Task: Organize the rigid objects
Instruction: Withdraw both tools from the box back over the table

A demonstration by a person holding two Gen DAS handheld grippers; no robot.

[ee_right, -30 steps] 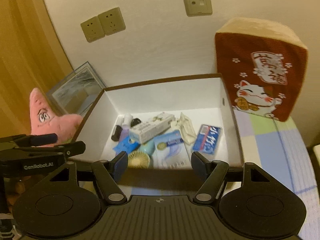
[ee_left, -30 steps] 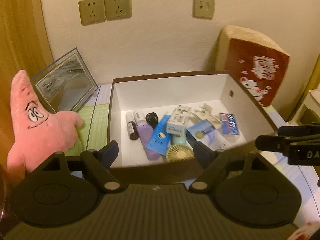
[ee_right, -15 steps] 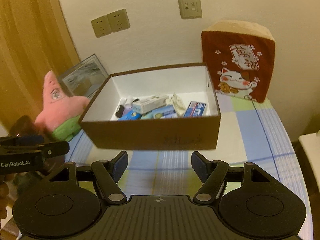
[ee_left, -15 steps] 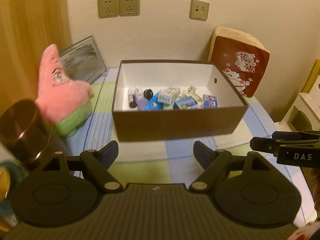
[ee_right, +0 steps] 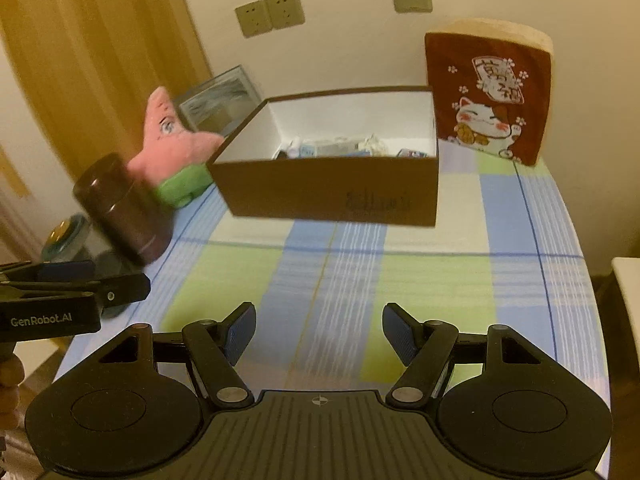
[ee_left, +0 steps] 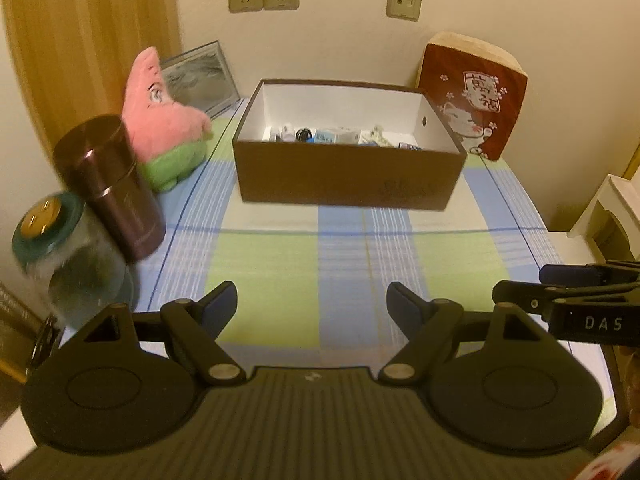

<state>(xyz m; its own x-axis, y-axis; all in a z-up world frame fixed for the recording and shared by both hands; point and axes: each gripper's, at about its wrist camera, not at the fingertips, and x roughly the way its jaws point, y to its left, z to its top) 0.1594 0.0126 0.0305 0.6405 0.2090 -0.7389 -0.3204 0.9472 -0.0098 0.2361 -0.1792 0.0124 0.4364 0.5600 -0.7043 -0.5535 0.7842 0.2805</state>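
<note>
Both black tongs [ee_left: 312,304] [ee_right: 316,328] have blue pads, silver pivot screws, ribbed bodies and white lettering.

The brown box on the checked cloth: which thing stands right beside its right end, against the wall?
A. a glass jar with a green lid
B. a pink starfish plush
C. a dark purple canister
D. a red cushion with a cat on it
D: the red cushion stands at the right end of the box; the plush, canister and jar are all on its left.

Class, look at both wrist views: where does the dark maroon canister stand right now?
The maroon canister stands at the table's left edge, between the pink plush star behind it and the teal-lidded glass jar in front.
</note>
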